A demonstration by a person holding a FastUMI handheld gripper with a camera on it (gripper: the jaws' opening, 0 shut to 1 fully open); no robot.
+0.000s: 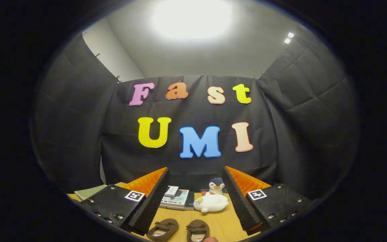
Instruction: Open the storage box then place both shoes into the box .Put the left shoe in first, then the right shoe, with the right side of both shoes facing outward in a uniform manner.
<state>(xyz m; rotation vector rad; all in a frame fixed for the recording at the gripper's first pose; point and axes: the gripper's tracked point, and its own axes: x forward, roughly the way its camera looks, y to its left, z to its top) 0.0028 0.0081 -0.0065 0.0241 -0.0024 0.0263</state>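
Claw (pixel 193 196) spread wide (empty) — shoes (pixel 179 230) just below.

- A stack of books (pixel 176 199) on the wooden desk (pixel 225 225).
- A penguin plush (pixel 216 187) behind a white plush toy (pixel 212 203).
- A green folder (pixel 89 191).

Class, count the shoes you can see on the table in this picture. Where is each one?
2. One brown shoe lies on the table just ahead of the left finger of the open tongs; the other shoe sits beside it, between the fingers. More may be hidden below.
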